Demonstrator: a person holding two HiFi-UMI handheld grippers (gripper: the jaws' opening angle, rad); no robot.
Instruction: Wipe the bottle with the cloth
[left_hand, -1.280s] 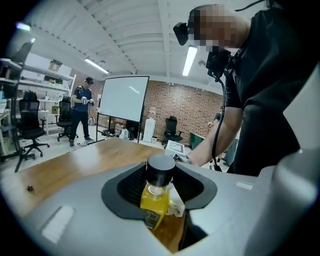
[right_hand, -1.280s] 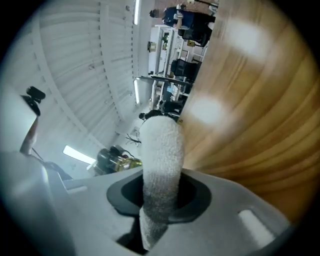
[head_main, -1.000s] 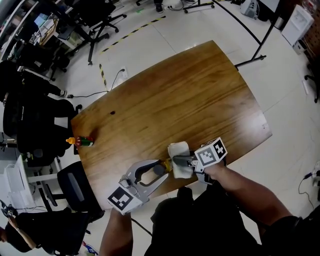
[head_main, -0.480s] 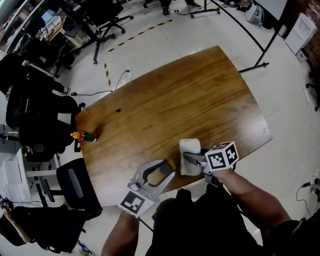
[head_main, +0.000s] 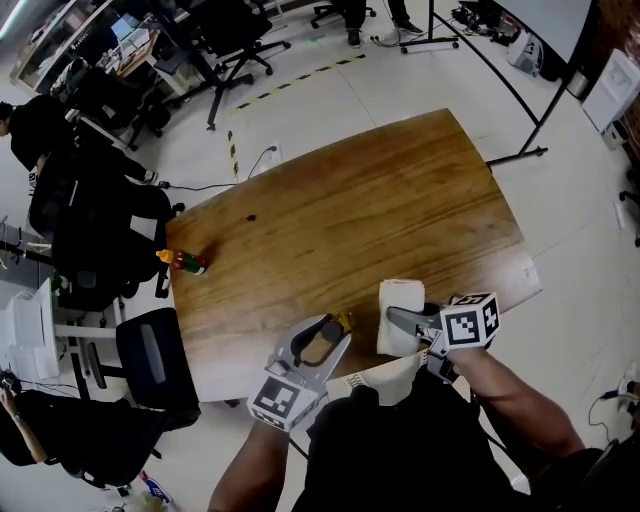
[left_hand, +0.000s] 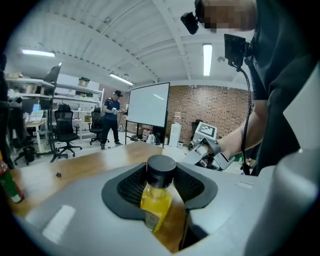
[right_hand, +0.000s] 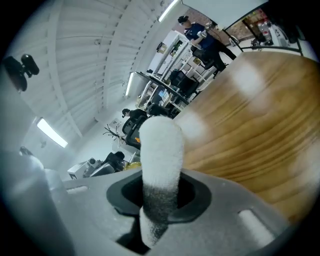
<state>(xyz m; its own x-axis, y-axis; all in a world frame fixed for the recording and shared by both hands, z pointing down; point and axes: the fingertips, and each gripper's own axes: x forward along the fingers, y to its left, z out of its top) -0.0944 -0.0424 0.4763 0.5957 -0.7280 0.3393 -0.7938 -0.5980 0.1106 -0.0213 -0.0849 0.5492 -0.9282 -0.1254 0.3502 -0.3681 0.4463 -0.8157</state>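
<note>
Your left gripper (head_main: 327, 338) has its jaws pinched on the bottle (left_hand: 156, 196), pads on either side of the yellow body just below the black cap, which points away from you. Your right gripper (head_main: 402, 320) is clamped on the folded white cloth (head_main: 401, 298), which stands up out of its jaws. Both tools sit at the near edge of the wooden table (head_main: 380, 200), right against your body, and bottle and cloth are near each other but apart, with a strip of bare wood between them. Ahead of you the tabletop is open all the way to its far edge, apart from a small dark speck (head_main: 250, 217). A small red bottle (head_main: 186, 263) lies at the left edge, well apart from your hands. Office chairs (head_main: 150, 365) crowd the floor on your left.
</note>
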